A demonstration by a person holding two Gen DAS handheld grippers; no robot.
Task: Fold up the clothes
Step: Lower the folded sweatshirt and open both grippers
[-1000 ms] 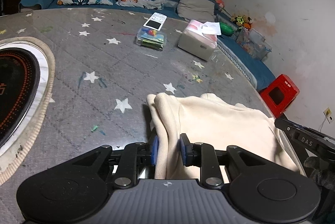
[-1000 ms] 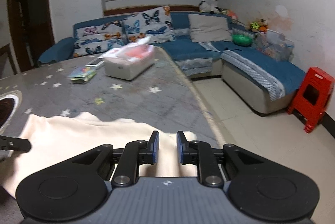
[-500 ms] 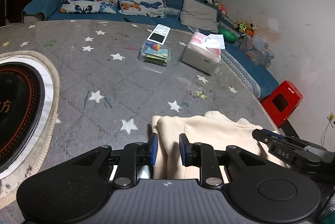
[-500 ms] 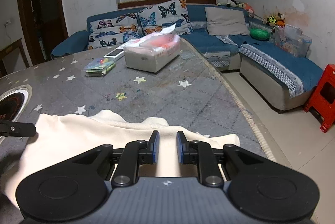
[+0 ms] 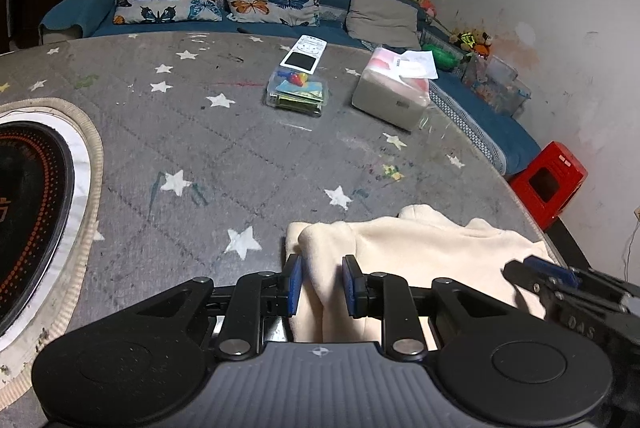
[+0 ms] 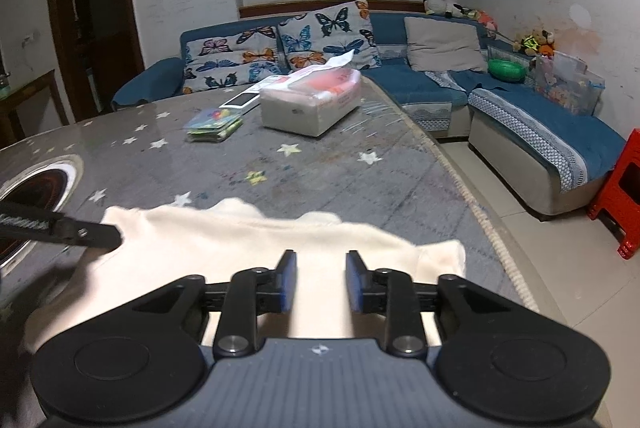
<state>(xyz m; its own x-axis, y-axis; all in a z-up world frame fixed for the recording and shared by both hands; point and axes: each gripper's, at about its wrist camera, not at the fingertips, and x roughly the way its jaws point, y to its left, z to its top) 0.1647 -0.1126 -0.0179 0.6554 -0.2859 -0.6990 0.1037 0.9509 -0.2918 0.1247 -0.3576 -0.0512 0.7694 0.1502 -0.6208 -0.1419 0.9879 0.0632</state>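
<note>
Between both sets of narrowly parted jaws, cream garment (image 5: 420,260) stretched crosswise on tabletop (image 5: 240,148), left gripper (image 5: 320,286) and right gripper (image 6: 321,280) at opposite ends; grip uncertain.

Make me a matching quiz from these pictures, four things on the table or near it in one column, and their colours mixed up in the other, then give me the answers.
Column one:
1. garment
2. stool
3. sofa
4. bowl

Column two:
A. blue
B. green
C. cream
D. red

Pairs: 1-C, 2-D, 3-A, 4-B. The garment lies on the grey star-patterned table; the stool stands on the floor beyond the table's edge; the bowl sits on the sofa.
</note>
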